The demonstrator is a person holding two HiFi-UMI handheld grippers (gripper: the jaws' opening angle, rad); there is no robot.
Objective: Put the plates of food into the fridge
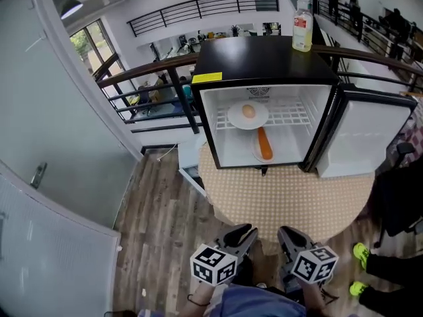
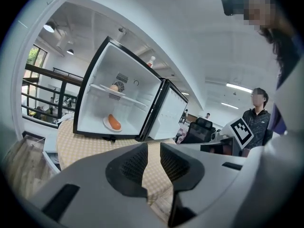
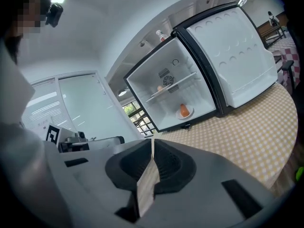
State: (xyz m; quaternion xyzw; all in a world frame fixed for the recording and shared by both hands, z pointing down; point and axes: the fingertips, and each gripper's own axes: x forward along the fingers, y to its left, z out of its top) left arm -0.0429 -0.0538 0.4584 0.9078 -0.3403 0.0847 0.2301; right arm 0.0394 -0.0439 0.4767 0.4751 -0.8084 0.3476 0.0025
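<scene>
A black mini fridge [image 1: 264, 61] stands open on the round checked table [image 1: 291, 197]. On its wire shelf sits a white plate [image 1: 232, 119] with a round pale bun [image 1: 248, 111]. On the fridge floor lies a second plate [image 1: 256, 153] with an orange sausage [image 1: 264, 144]. Both gripper views show this too: the sausage plate [image 2: 113, 122] [image 3: 184, 111] below, the bun [image 2: 114, 87] [image 3: 159, 88] above. My left gripper [image 1: 246, 234] [image 2: 153, 148] hangs by the table's near edge with a narrow gap between empty jaws. Beside it, my right gripper [image 1: 285, 235] [image 3: 152, 144] is shut and holds nothing.
The fridge door [image 1: 367, 134] swings out to the right over the table. A clear bottle [image 1: 303, 24] stands on the fridge top. A glass wall [image 1: 46, 144] runs along the left and a railing [image 1: 165, 65] behind. A person's green shoes [image 1: 360, 253] show at the right.
</scene>
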